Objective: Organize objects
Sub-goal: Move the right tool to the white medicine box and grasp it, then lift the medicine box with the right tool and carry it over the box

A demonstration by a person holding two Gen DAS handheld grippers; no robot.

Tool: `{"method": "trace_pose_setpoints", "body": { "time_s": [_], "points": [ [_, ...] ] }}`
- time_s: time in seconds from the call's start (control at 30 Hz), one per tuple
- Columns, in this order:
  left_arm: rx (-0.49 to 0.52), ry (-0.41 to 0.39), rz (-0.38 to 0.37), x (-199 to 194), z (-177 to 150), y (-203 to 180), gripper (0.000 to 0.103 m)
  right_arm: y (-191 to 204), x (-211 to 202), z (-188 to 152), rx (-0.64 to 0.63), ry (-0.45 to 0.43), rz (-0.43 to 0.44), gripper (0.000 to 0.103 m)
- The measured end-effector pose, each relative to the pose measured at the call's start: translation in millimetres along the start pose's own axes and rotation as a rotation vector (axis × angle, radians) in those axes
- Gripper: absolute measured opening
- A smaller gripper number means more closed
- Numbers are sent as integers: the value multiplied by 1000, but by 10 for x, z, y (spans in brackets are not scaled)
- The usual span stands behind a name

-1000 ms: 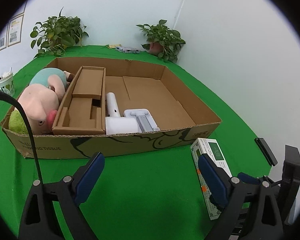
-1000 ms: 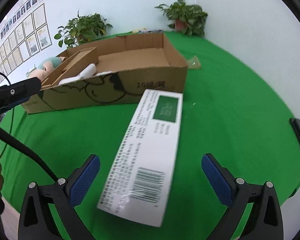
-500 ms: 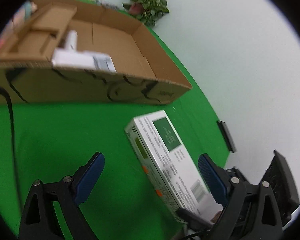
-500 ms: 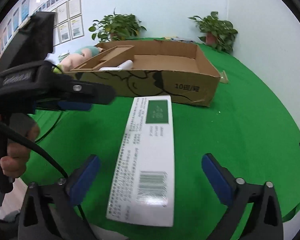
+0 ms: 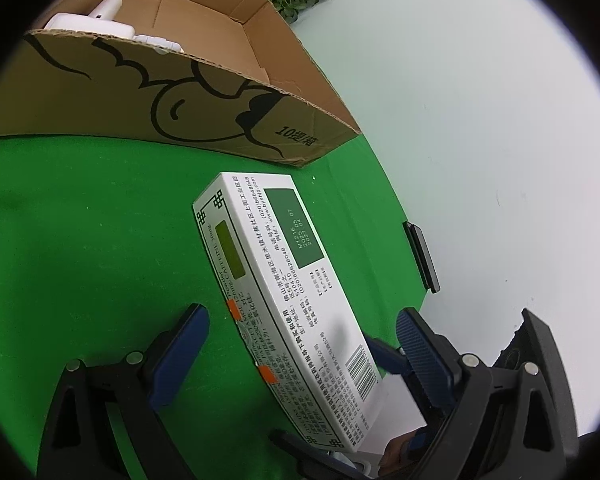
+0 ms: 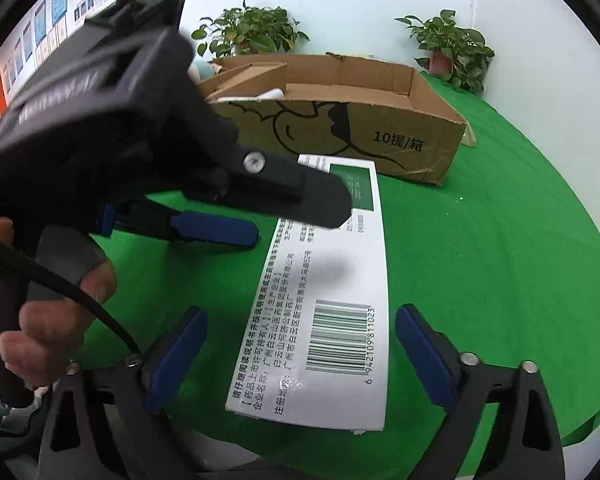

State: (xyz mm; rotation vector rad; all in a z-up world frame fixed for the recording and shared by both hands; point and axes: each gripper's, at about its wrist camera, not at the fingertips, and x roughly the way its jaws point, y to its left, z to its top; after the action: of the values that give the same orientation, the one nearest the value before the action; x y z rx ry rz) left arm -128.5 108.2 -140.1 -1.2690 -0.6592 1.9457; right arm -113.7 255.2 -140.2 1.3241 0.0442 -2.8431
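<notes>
Two potted plants (image 6: 252, 34) — behind cardboard box (image 6: 340, 120).

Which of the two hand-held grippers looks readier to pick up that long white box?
Probably the right hand-held gripper: the white box lies squarely between its closing jaws, not yet pinched. The left hand-held gripper also straddles it, but at a slant.

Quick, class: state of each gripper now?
Left gripper: jaws open, astride the white box, not gripping.
Right gripper: jaws closing around the box, pads not yet touching.
</notes>
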Motion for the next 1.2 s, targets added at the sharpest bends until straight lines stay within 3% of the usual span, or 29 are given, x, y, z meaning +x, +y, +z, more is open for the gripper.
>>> {"method": "trace_pose_setpoints", "body": {
  "time_s": [0.1,0.37,0.47,0.53,0.63,1.2],
  "points": [
    [-21,0,10,15,-4,-2,94,12,64,-11,-5,14,-8,69],
    [-41,17,14,50,-54,-23,92,-20,155,46,72,-8,46,67],
    [-45,32,35,36,-72,-10,81,-87,177,76,103,-15,88,67],
    [-71,72,7,70,-96,19,60,-124,181,100,122,-27,130,67],
    [-55,111,16,130,-158,6,46,-57,176,130,97,-40,190,64],
    [8,24,-29,-265,-201,-68,36,20,-35,183,72,-88,190,62]
  ]
}}
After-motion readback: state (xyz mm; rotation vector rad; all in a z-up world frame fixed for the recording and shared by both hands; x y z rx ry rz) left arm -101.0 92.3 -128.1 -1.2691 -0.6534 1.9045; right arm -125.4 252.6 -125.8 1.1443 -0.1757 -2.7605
